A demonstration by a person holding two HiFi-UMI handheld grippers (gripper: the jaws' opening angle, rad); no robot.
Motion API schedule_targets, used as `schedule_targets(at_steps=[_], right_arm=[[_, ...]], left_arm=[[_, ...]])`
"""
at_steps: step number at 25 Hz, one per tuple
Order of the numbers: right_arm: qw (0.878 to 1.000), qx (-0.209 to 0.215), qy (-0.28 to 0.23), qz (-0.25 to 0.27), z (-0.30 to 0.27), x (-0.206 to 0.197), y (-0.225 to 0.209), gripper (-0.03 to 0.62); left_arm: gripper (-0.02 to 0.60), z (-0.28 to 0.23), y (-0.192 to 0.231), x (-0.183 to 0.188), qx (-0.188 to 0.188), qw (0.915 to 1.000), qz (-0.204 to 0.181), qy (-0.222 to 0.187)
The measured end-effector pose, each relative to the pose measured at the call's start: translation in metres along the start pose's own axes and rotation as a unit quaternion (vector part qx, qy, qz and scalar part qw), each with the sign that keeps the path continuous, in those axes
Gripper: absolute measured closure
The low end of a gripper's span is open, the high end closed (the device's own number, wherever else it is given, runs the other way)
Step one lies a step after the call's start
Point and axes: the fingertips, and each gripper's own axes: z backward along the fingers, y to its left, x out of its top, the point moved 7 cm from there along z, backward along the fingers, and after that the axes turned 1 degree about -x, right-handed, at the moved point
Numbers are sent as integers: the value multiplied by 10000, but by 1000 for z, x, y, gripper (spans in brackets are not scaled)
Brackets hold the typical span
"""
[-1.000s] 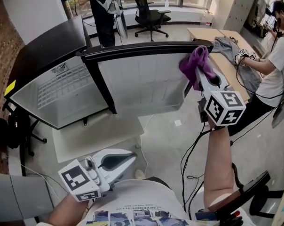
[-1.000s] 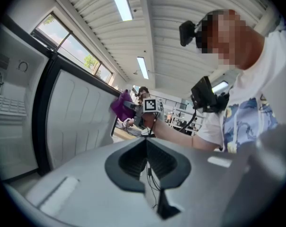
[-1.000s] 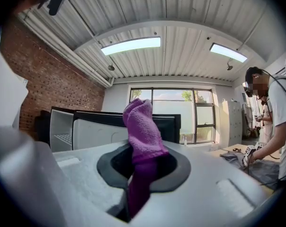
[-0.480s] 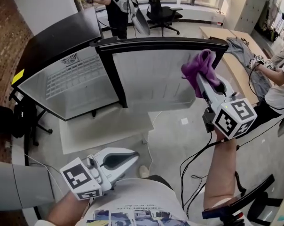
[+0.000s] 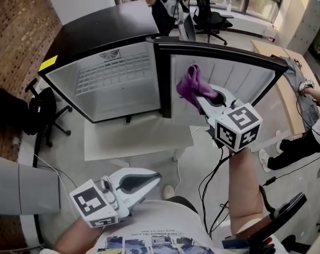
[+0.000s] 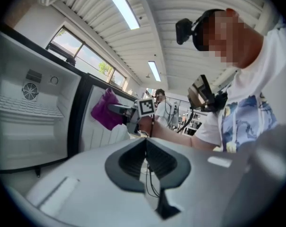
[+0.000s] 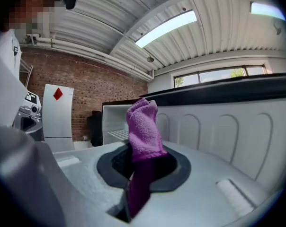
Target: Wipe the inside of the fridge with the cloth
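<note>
A small black fridge stands open, its white inside with a wire shelf facing me. Its door swings out to the right. My right gripper is shut on a purple cloth, held up in front of the door's inner side, right of the fridge opening. The cloth sticks up between the jaws in the right gripper view. My left gripper hangs low near my body, shut with nothing in it. In the left gripper view the fridge and the cloth show ahead.
A white mat lies on the floor before the fridge. A dark office chair stands at the left. Cables trail on the floor below my right arm. People stand at the back and at a table on the right.
The view has swung so the fridge sits more central. My right gripper with the cloth has moved left, nearer the fridge opening. The left gripper has stayed low.
</note>
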Motion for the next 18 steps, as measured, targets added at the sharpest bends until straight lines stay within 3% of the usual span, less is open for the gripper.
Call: schedule_targets(at_steps=[4, 9, 18], right_arm=[[9993, 65, 310, 217, -33, -11, 5, 542], [9983, -231, 477, 232, -42, -17, -8, 542], [9941, -882, 614, 174, -4, -29, -47, 542]], left_arm=[[574, 21, 2, -2, 334, 9994, 22, -85], [574, 30, 5, -2, 559, 9983, 34, -181], [574, 8, 7, 1, 293, 9995, 20, -118]])
